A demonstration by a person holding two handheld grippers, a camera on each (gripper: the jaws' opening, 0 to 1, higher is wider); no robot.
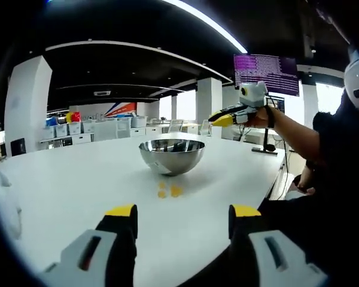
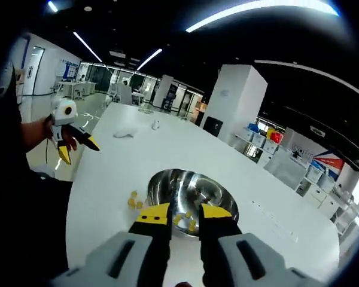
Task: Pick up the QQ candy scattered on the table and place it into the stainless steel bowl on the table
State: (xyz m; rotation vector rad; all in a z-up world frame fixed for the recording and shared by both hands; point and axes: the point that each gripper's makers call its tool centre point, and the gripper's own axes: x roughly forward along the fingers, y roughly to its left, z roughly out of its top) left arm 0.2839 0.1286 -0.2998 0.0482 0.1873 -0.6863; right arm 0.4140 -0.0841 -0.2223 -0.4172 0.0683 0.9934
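My left tool (image 1: 182, 214) sits low over the white worktop (image 1: 72, 179) with its yellow-tipped jaws spread wide and nothing between them. My right tool (image 2: 185, 216) is up over the stainless steel bowl (image 2: 192, 197), jaws only a small way apart, and I can't see any candy pinched in there. Looking past the right tips, there are a few yellow QQ candies (image 2: 185, 220) already lying inside the bowl, and a small bunch of loose candies (image 2: 133, 200) on the worktop just beside its rim. In the left gripper view the bowl (image 1: 171, 155) is out ahead in the middle of the worktop, with those leftover candies (image 1: 169, 191) right in front of it, and the right tool (image 1: 217, 119) hangs in the air above the bowl's far side, held by a hand (image 1: 260, 117). In the right gripper view the left tool (image 2: 78, 149) shows off to the side.
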